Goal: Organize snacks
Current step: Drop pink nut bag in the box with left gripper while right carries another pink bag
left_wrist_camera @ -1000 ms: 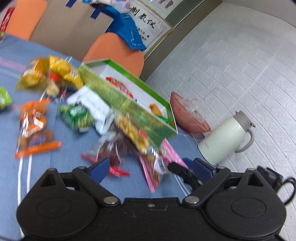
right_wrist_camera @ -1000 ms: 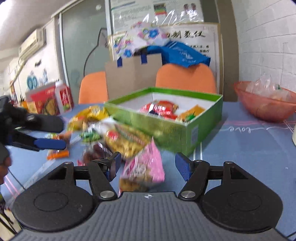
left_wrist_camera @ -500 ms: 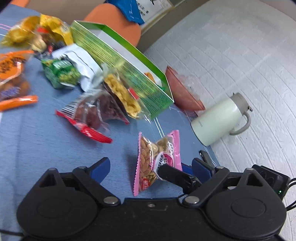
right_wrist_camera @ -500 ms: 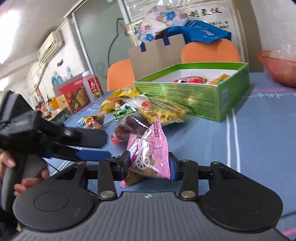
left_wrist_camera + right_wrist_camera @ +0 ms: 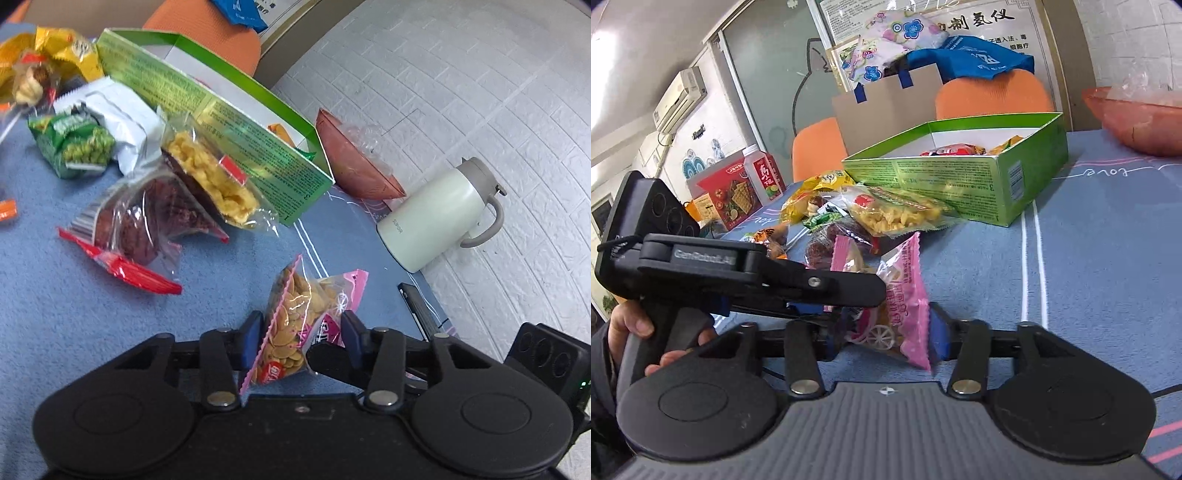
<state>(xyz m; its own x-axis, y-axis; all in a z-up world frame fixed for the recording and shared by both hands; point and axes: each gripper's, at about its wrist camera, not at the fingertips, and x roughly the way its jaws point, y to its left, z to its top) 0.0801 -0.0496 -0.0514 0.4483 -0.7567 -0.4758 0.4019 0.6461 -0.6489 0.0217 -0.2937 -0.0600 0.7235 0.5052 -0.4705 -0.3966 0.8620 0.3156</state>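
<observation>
My right claw [image 5: 886,338] pinching pink seed packet [image 5: 905,291] | my left claw [image 5: 301,338] pressed on the same packet, above the table [image 5: 1108,266] | loose snack pile [image 5: 871,218] beyond | green box [image 5: 960,177] farthest, a few snacks inside

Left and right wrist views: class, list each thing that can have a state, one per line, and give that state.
Pink seed packet: sealed, pinched by both grippers.
Left gripper: shut on the packet.
Right gripper: shut on the packet.
Green box: open, snacks inside.
White jug: upright, lid shut.
Red bowl: holds clear plastic.
</observation>
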